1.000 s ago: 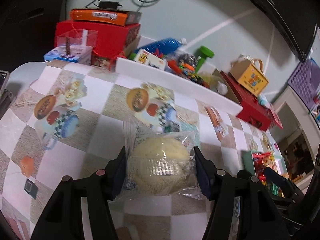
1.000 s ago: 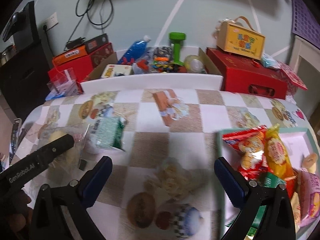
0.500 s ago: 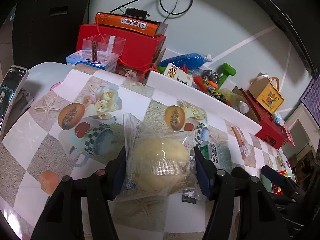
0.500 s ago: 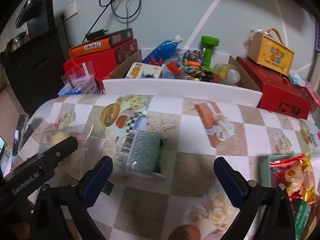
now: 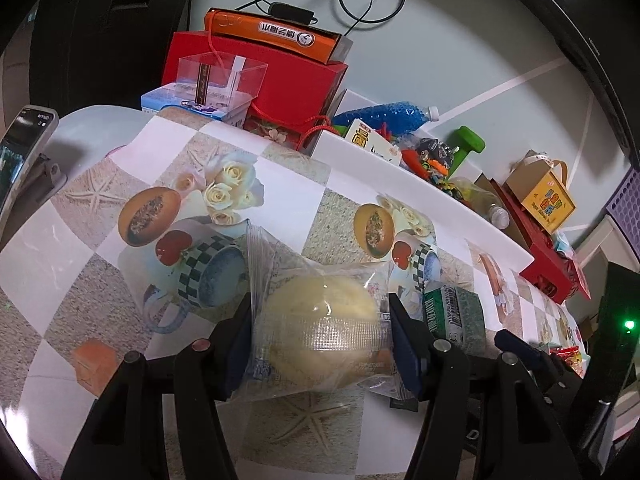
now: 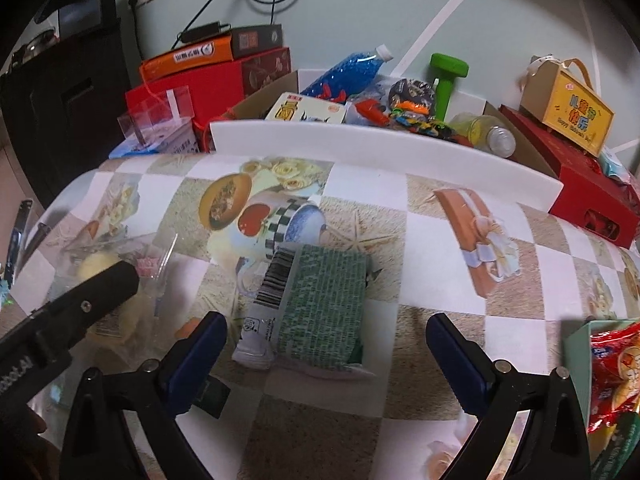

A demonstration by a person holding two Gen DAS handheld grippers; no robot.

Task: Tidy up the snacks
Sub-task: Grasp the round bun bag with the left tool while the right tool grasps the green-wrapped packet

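Observation:
My left gripper (image 5: 320,344) is shut on a pale round bun in a clear wrapper (image 5: 320,320), held low over the patterned tablecloth. The bun also shows at the left of the right wrist view (image 6: 100,268), behind the left gripper's finger. A green snack packet with a barcode (image 6: 316,304) lies flat on the cloth, and shows in the left wrist view (image 5: 454,312) just right of the bun. My right gripper (image 6: 326,344) is open and empty, its fingers on either side of the packet's near end. A teal tray (image 6: 576,340) with red snack bags (image 6: 612,356) sits at the right edge.
A white board (image 6: 380,140) runs along the table's back, with a cardboard box of toys and a blue bottle (image 6: 348,68) behind it. Red boxes (image 6: 592,196) and a yellow gift box (image 6: 568,108) stand at back right. A phone (image 5: 20,160) stands at the left edge.
Both grippers have moved left across the table. The left one still holds the bun. The green packet has come to lie between the right gripper's open fingers, and the tray has slid to the right edge.

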